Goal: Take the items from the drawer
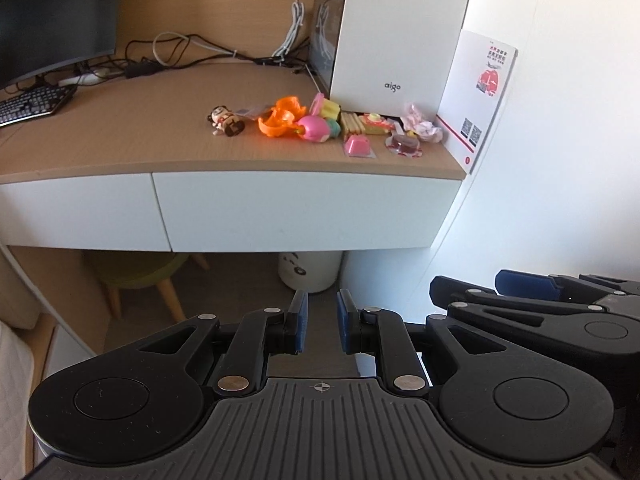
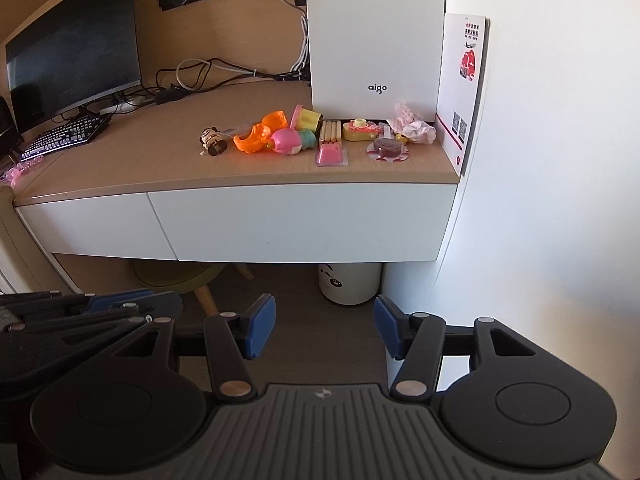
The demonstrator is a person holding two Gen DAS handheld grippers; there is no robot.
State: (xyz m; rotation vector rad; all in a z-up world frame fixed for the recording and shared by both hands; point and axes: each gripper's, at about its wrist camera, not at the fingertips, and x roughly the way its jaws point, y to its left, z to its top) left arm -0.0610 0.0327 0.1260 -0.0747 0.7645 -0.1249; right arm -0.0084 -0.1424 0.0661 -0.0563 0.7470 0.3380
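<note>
Two white drawer fronts sit shut under the wooden desk top, the right drawer wider than the left drawer. On the desk above lies a row of small toys: a figurine, an orange shell, a pink ball toy and a pink packaged block. My left gripper hangs in front of and below the drawers, narrowly open and empty. My right gripper hangs beside it, open wider and empty.
A white computer case and a leaning white card stand at the desk's right end against the wall. Monitor, keyboard and cables lie at left. Under the desk are a white bin and a green stool.
</note>
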